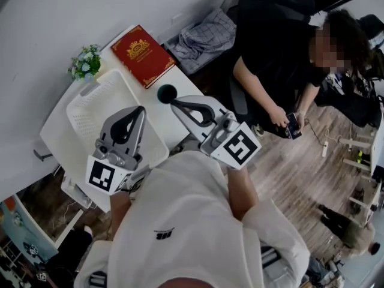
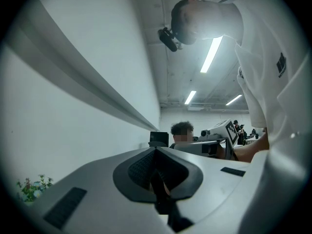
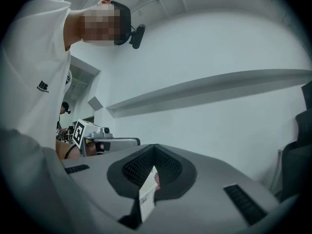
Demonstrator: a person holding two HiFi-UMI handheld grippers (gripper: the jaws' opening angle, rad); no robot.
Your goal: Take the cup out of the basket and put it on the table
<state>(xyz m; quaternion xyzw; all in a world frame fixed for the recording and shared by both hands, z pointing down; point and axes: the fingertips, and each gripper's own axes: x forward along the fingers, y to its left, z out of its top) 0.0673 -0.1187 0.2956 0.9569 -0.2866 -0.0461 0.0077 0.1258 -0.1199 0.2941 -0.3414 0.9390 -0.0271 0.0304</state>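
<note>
A dark green cup [image 1: 167, 93] stands on the white table [image 1: 180, 80], between the white basket [image 1: 78, 104] and a red book. My right gripper [image 1: 173, 103] is shut, its tip just short of the cup's near side; I cannot tell if it touches. My left gripper [image 1: 142, 108] hangs over the basket's right half, its jaws met at the tip with nothing between them. The basket looks empty. In the left gripper view the left gripper [image 2: 156, 149] points at a bare wall, and so does the right gripper [image 3: 155, 146] in its own view; neither shows the cup.
A red book [image 1: 143, 54] lies at the table's far side, with a small pot of flowers [image 1: 86, 62] at the far left corner. A person in black [image 1: 282, 53] sits close on the right, holding a phone [image 1: 292, 125]. Folded cloth [image 1: 204, 35] lies beyond the table.
</note>
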